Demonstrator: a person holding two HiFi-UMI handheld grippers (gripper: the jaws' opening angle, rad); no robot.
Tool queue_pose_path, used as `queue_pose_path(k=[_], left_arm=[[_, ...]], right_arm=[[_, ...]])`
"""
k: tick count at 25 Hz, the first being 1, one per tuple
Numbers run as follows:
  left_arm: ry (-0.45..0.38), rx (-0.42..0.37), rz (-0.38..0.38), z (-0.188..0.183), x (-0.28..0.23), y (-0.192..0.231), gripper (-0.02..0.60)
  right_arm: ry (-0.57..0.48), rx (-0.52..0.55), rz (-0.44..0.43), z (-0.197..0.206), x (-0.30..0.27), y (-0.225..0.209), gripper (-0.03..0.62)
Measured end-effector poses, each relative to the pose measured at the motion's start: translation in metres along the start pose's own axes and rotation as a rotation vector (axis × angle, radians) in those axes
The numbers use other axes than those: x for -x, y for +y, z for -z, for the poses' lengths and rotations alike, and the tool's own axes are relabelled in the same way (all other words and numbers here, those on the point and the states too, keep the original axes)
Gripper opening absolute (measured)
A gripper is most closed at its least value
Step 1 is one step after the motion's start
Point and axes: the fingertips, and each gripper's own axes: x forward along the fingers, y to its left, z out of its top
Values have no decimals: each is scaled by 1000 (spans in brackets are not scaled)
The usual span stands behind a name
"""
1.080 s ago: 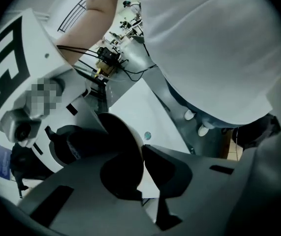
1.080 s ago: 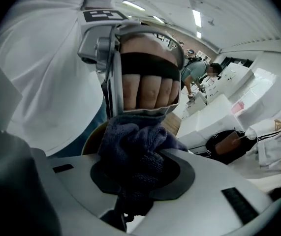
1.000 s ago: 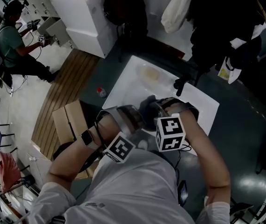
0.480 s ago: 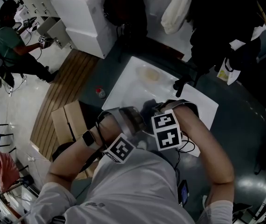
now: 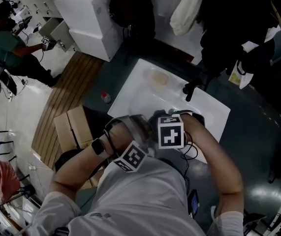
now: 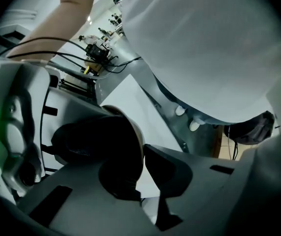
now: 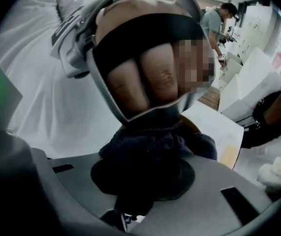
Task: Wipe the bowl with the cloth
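Left gripper [image 6: 142,166] closed on the rim of the bowl [image 6: 96,141]: one jaw inside the dark interior, the other against the outer wall, with the bowl over the near part of the white desk [image 5: 135,87], close to the person's torso. Right gripper [image 7: 145,181] pinching the bunched dark-blue cloth [image 7: 155,146], cloth bulging out past the jaws and lying right up against the left hand [image 7: 145,75] wrapped around its gripper handle. In the head view, both grippers close together at the desk's near edge.
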Motion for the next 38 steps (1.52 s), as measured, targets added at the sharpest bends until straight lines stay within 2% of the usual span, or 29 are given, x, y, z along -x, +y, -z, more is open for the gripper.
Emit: queue_pose_path(k=[2,6,8,11,14,17,23,29,38], left_arm=[[8,-1,12,1,-2,-4,18],[10,-9,8,1,-4,-9,18],[5,12,-6,0,-2,-7,18],[11,31,-24,3,2,1,19],[36,22,-27,6,2,0,18],[26,61,-33,5,4,3,20],[49,124,-49,16,1,8,18],[70,171,-60,28,0,7,18],[108,183,-85,38,1,9,17]], right_arm=[[-11,-56,-16,-1,-4,0,100],[-116,-134,-53,-6,-2,-4,100],[-128,-165,22,-6,1,-14,100],[-46,-166,180,-1,1,-30,100],[-21,-178,260,-2,2,-39,100],[-9,-207,384,1,8,-55,100],[29,-177,625,-1,21,-78,100],[-63,-197,804,-10,38,-90,100],[-147,-249,952,-11,58,-94,100]])
